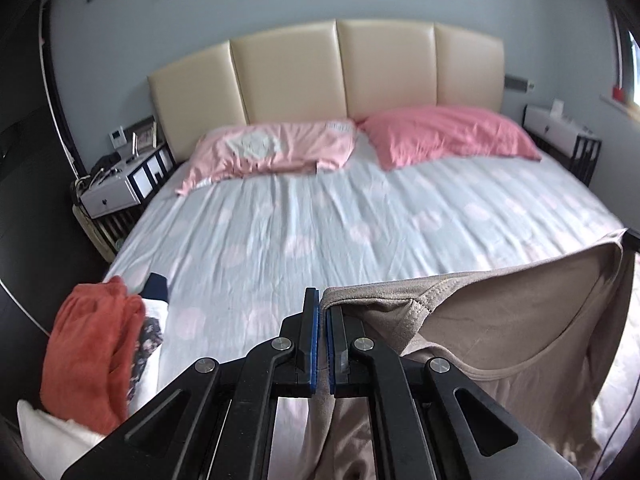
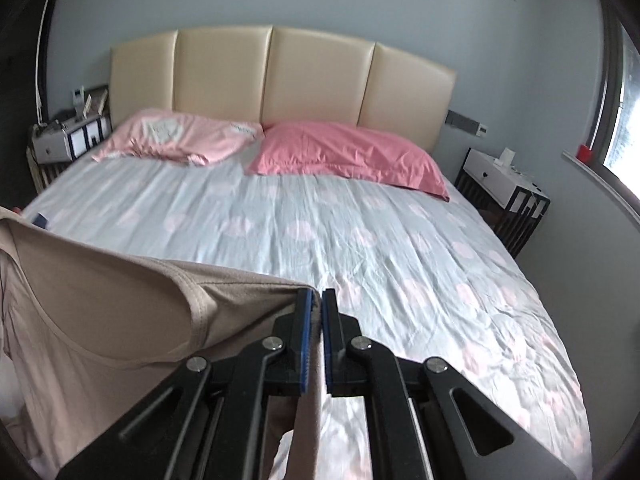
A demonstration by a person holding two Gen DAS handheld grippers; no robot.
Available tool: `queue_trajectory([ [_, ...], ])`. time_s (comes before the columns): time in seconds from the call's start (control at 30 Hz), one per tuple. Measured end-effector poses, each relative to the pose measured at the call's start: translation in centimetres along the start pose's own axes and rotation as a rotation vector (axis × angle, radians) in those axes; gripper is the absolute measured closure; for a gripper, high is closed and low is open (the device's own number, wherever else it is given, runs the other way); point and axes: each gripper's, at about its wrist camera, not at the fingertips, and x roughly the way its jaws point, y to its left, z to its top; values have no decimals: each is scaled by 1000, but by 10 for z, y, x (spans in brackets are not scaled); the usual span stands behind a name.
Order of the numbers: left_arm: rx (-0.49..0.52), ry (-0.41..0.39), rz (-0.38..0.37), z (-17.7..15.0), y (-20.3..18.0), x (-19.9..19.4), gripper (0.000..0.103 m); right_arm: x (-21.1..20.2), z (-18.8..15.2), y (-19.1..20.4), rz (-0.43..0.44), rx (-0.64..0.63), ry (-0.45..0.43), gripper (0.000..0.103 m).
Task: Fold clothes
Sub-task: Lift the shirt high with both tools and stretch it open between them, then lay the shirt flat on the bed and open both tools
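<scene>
Holding beige top (image 1: pixel 500 344) stretched above bed (image 1: pixel 320 232): left gripper (image 1: pixel 322 312) and right gripper (image 2: pixel 316 312), jaws narrow, each pinching shoulder edge. Orange garment (image 1: pixel 88 344) at bed's left edge.

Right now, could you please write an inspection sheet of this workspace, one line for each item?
Surface: bed sheet, pale blue with pink patches, wrinkled.
Job's things: beige top, held up by its two shoulders above the bed's near end, hanging down.
Clutter: orange garment on a small pile at the near left corner; two pink pillows at the headboard.
Grippers: left tongs and right tongs each shut on the top.
Cables: some on the left nightstand.
Surroundings: beige headboard, right nightstand, window.
</scene>
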Motion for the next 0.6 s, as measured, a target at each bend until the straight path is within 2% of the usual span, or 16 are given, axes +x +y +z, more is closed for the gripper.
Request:
queue_trajectory([
  [0.17, 34, 132, 34, 3, -18, 118, 100, 114, 12, 17, -16, -25, 113, 99],
  [0.33, 83, 247, 47, -13, -33, 215, 100, 209, -10, 33, 1, -56, 232, 99],
  [0.5, 108, 276, 63, -26, -37, 239, 100, 263, -37, 35, 62, -26, 325, 99],
  [0.6, 121, 288, 75, -32, -40, 250, 98, 274, -46, 32, 109, 15, 351, 97],
])
